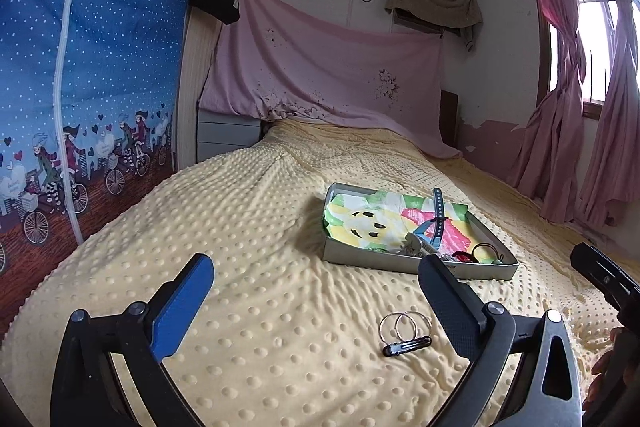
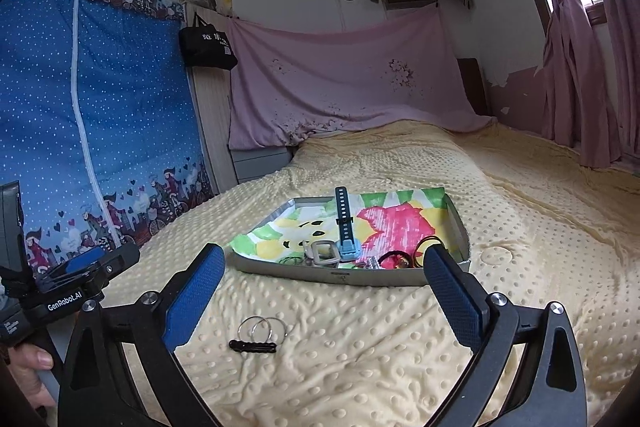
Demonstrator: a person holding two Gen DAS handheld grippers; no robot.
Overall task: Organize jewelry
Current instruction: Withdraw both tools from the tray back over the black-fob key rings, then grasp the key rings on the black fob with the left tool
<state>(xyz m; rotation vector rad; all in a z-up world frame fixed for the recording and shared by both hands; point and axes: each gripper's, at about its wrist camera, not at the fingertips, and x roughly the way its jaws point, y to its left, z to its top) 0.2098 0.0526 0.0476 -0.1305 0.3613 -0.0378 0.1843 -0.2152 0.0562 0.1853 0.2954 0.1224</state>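
Both grippers are hovering over a pale yellow dotted blanket (image 1: pixel 248 211) that is covering the bed. The left gripper (image 1: pixel 316 301), a black frame with blue pads, is standing with its fingers spread wide and nothing between them, and the right gripper (image 2: pixel 332 289) is likewise spread wide and carrying nothing. A shallow grey metal tray (image 2: pixel 336 277) is sitting on the blanket beyond the fingertips, lined with a bright paper drawing in green, yellow and pink (image 2: pixel 384 223). Inside the tray, near its front wall, a light blue watch with a dark perforated strap (image 2: pixel 345 227) is resting with the strap sticking upward, beside a grey rectangular buckle (image 2: pixel 323 254), and black hair ties (image 2: pixel 428 245) with a small red piece are lying toward the right corner. Nearer than the tray, out on the blanket, two thin silver hoop rings (image 1: pixel 405 325) are lying overlapped, and a black hair clip (image 1: pixel 406 346) is lying just beside them on their near side. In the right wrist view these two items are sitting to the left of centre, close to the left finger's pad. A blue polka-dot fabric wardrobe (image 2: pixel 96 115) is standing on the left, and a pink cloth (image 1: pixel 320 75) is hanging across the far wall.
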